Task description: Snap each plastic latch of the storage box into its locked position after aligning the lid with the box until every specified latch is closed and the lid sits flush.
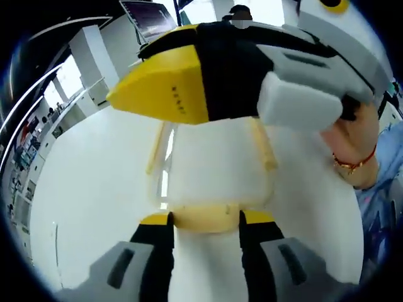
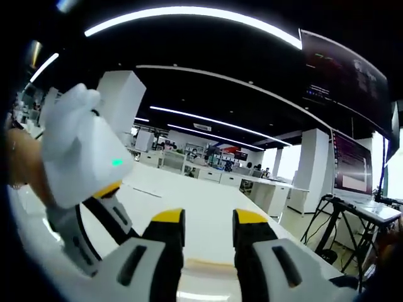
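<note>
The storage box's white lid point(image 1: 214, 167) lies just ahead of my left gripper point(image 1: 206, 220). Its black, yellow-tipped jaws stand apart, and the pale yellow near latch point(image 1: 204, 219) sits in the gap between the tips. More pale yellow latches run along the lid's left side point(image 1: 155, 151) and right side point(image 1: 265, 146). My right gripper point(image 1: 189, 82) hangs over the far end of the lid, held by a hand point(image 1: 352, 141). In the right gripper view, the right gripper point(image 2: 208, 223) is open above a pale yellow strip point(image 2: 203, 265), with the left gripper point(image 2: 82, 151) at the left.
The box rests on a white table point(image 1: 88, 189). Its surface stretches away ahead of the right gripper point(image 2: 208, 198). Desks, pillars and a monitor on a stand point(image 2: 356, 182) fill the room beyond. A blue sleeve point(image 1: 384, 189) is at the right.
</note>
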`<state>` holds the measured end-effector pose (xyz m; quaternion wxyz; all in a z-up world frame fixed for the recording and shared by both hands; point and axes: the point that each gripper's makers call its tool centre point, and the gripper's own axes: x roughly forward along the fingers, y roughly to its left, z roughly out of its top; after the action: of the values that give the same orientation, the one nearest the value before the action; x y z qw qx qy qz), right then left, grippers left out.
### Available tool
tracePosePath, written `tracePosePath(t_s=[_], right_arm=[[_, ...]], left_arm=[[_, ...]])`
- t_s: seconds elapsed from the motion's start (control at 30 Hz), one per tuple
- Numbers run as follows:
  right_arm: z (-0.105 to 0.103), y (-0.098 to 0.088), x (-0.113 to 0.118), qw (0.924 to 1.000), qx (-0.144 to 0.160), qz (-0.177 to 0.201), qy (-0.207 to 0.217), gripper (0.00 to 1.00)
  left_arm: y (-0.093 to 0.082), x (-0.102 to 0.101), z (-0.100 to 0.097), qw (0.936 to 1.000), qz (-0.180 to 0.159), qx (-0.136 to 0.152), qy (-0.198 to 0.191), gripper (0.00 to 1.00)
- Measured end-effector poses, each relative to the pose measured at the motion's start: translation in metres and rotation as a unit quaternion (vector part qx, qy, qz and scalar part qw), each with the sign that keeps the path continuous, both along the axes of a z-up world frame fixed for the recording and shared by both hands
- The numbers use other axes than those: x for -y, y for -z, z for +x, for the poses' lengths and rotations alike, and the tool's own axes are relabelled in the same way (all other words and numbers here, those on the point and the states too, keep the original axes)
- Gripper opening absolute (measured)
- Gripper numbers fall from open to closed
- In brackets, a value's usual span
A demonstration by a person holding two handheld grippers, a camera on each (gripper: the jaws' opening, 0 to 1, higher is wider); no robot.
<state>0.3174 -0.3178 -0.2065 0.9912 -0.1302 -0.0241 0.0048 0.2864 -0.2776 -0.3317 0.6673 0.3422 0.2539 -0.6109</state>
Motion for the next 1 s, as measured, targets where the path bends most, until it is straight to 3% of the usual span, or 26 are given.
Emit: tracePosePath(t_s=[0.23,0.63,1.0], right_arm=[[0.001,0.000,-0.003,1.0000,-0.002,-0.008,-0.004,0.29],[0.000,0.002,-0.007,0.9999,-0.006,-0.007,-0.005,0.29],[0.003,0.003,-0.010,0.9999,-0.009,-0.011,-0.007,0.29]], left_arm=[[0.001,-0.002,0.000,0.9999,0.012,-0.011,-0.003,0.40],[0.008,-0.010,-0.002,0.9953,0.065,-0.071,-0.012,0.39],[0.010,-0.024,-0.003,0.9893,0.129,-0.067,0.015,0.39]])
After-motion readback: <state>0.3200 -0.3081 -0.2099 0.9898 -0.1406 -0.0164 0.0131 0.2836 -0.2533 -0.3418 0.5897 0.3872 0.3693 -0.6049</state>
